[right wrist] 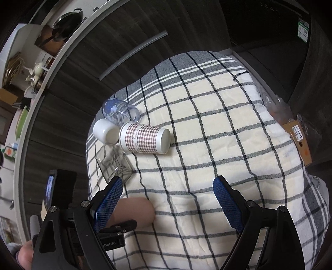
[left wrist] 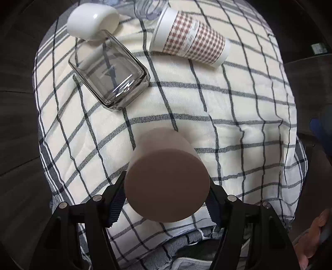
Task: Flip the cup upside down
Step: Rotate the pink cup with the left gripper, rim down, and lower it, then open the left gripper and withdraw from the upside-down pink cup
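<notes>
My left gripper (left wrist: 167, 195) is shut on a plain pinkish-brown cup (left wrist: 166, 176), its flat base facing the camera and its mouth toward the checked cloth (left wrist: 238, 108). The cup also shows in the right wrist view (right wrist: 134, 211), low at the left, with the left gripper's finger on it. My right gripper (right wrist: 166, 199) is open and empty above the cloth, to the right of that cup.
Lying on their sides on the cloth: a square clear glass (left wrist: 110, 72), a houndstooth paper cup (left wrist: 191, 44), a white cup (left wrist: 91, 19) and a clear jar with blue flowers (right wrist: 121, 112). A cardboard box (right wrist: 298, 139) sits off the cloth's right edge. Dark cabinets stand behind.
</notes>
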